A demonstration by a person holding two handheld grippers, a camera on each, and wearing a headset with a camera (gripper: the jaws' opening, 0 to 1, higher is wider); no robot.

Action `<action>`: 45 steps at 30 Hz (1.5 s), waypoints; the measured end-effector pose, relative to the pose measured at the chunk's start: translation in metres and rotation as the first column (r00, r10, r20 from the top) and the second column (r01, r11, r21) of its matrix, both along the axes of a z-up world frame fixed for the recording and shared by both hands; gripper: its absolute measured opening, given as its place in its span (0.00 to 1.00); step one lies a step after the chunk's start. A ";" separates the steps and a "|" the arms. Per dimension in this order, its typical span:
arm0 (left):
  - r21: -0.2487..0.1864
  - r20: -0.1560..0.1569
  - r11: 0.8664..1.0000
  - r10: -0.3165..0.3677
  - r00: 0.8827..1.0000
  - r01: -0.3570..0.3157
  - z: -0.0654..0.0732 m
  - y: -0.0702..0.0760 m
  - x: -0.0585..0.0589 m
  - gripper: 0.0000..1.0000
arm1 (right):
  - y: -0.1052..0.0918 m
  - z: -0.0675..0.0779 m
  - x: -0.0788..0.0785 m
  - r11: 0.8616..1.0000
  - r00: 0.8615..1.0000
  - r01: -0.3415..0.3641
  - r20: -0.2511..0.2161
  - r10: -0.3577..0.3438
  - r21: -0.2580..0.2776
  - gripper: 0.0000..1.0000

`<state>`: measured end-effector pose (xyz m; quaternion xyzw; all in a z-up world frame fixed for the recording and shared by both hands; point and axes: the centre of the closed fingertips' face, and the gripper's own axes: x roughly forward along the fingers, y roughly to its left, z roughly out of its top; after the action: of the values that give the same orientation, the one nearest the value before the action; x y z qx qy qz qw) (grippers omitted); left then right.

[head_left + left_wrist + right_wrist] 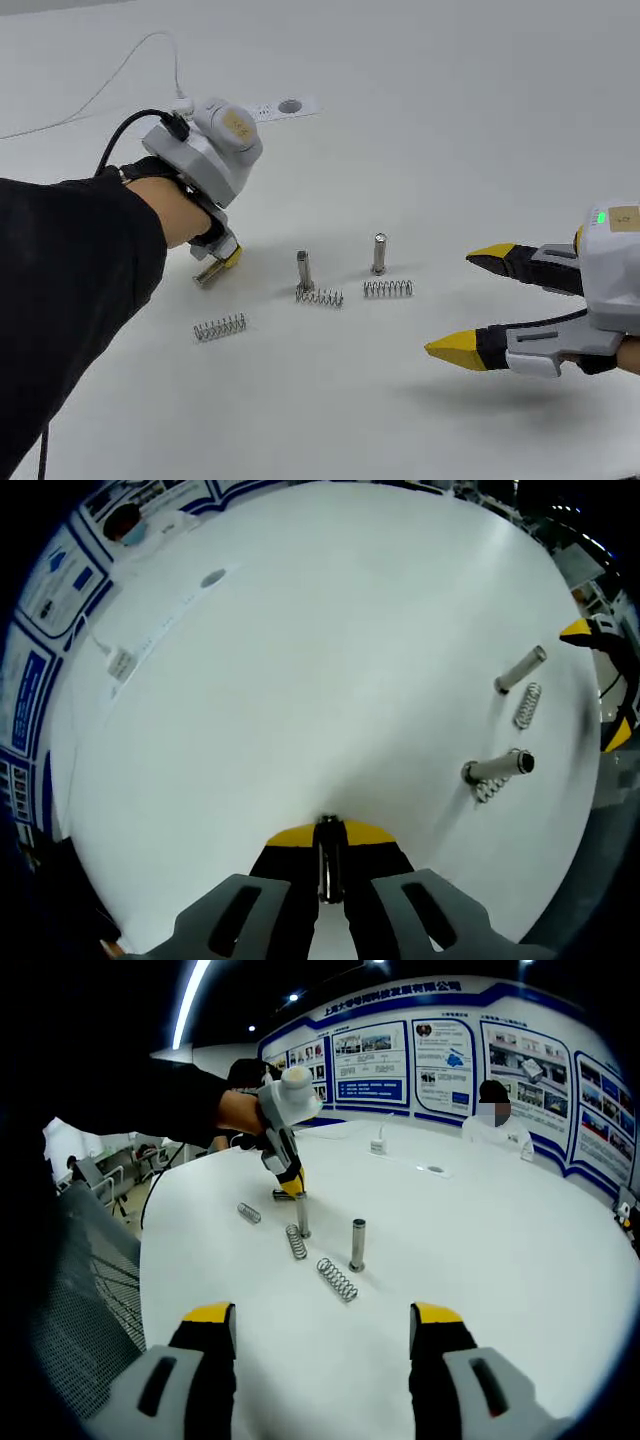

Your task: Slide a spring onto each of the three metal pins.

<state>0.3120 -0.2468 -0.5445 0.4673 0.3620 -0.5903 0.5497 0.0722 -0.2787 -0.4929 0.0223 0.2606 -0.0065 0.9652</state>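
Zero for three on threading. Pinching with the left gripper, jaws together on the third pin, tilted low over the tabletop, well in from its edges. Holding the right gripper spread apart toward the right edge. Judging this as setup: standing that pin up beside the middle pin and the right pin, both upright. Next calling for a square, steady release, then fetching the nearest spring, lying loose.

A broad, round white tabletop stands before a curved wall hung with blue-framed posters. A long light strip glows on the dark ceiling. A grey mesh chair sits at the tabletop's edge. A white cable trails across the far side.
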 end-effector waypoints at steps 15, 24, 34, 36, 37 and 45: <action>-0.110 -0.045 0.994 0.006 0.999 -0.011 0.032 0.008 -0.010 0.06 | 0.004 -0.003 0.001 1.000 1.000 -0.015 -0.012 0.015 0.005 0.72; -0.152 -0.061 0.988 0.012 0.998 -0.021 0.042 0.023 -0.018 0.07 | 0.006 0.000 0.002 1.000 1.000 -0.020 -0.007 0.020 -0.001 0.72; -0.194 -0.095 0.978 0.065 0.993 -0.082 0.043 0.043 -0.013 0.07 | 0.009 -0.001 0.004 0.999 0.999 -0.033 -0.013 0.033 -0.003 0.72; -0.200 -0.109 0.976 0.068 0.992 -0.089 0.042 0.043 -0.013 0.07 | 0.010 -0.002 0.004 0.999 0.999 -0.036 -0.016 0.035 -0.004 0.72; -0.199 -0.111 0.976 0.069 0.991 -0.090 0.043 0.044 -0.013 0.07 | 0.010 -0.001 0.005 0.999 0.999 -0.036 -0.016 0.036 -0.004 0.72; -0.214 -0.104 0.974 0.054 0.993 -0.076 0.042 0.041 -0.015 0.07 | 0.010 -0.001 0.004 0.999 0.999 -0.033 -0.016 0.033 -0.005 0.72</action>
<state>0.2971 -0.2053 -0.5024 0.3628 0.3367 -0.6301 0.5983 0.0763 -0.2692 -0.4934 0.0154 0.2687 0.0086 0.9631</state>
